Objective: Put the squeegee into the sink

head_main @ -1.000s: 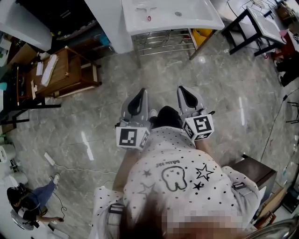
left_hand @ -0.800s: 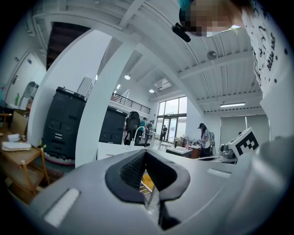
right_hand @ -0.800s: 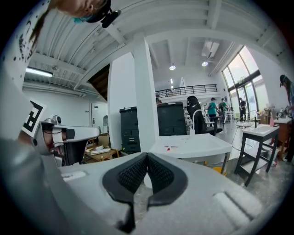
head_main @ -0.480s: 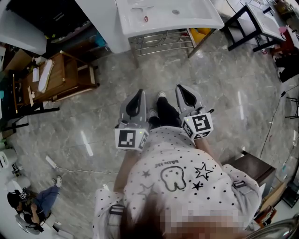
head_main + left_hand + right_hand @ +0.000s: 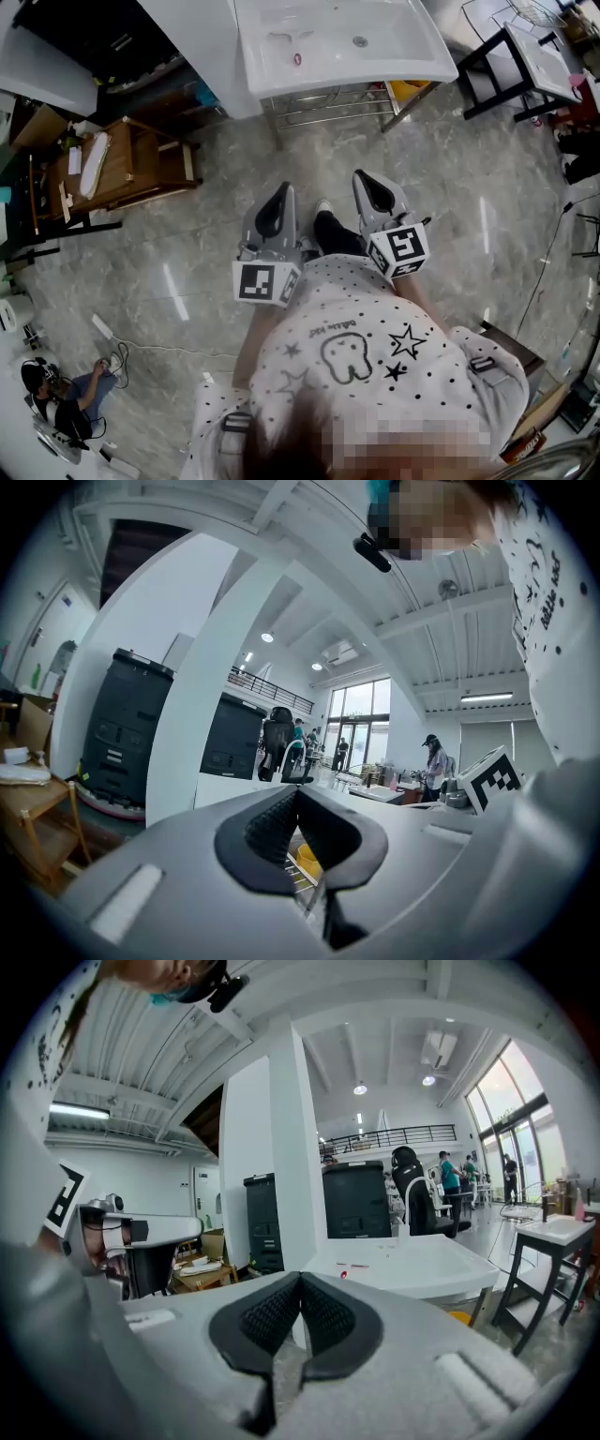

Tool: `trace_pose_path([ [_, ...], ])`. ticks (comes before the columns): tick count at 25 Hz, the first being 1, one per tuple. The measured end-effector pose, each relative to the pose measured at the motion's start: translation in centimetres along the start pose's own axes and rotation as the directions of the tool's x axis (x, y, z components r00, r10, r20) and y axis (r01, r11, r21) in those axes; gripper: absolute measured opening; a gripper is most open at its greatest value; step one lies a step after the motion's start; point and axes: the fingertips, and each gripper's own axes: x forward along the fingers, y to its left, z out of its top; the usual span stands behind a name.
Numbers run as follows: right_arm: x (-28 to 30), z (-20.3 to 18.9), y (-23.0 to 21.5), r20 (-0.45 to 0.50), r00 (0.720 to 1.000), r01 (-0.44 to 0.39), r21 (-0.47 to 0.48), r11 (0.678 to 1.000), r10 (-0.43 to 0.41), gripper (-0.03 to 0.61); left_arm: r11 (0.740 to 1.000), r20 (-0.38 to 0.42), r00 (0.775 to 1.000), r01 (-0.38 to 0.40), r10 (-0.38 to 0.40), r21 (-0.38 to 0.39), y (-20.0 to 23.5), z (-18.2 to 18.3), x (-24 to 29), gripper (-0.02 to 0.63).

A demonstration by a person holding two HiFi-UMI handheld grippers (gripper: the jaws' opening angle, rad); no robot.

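Sink (image 5: 337, 42) in smooth, glossy white, ceramic-looking; beneath it a shiny bare-metal rack (image 5: 323, 94); floor (image 5: 187, 225) of polished grey marble-patterned tile, catching streaks of light; brown wooden stand (image 5: 127, 159) with a dull finish; left gripper (image 5: 281, 190) and right gripper (image 5: 364, 178) shelled in matt grey plastic; their fingers (image 5: 272, 1321) lined with black, finely ribbed, rubbery-looking facing; shirt (image 5: 356, 347) of soft white cloth, printed with dark dots and stars.

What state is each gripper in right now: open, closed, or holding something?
Left gripper: closed, holding nothing.
Right gripper: closed, holding nothing.
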Motion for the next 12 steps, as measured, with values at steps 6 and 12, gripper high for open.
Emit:
trace_pose_path([
  [6,2.8,0.5,-1.5,-0.009,0.999,-0.046,-0.007,0.999,0.046,-0.002,1.0,-0.001,1.0,-0.03,0.03,-0.003,1.1,0.0,2.7,-0.014],
  [12,4.7,0.9,-2.8,-0.019,0.998,-0.068,-0.009,0.998,0.068,-0.002,0.999,-0.002,0.999,-0.05,0.05,0.0,1.9,0.1,4.8,-0.014],
])
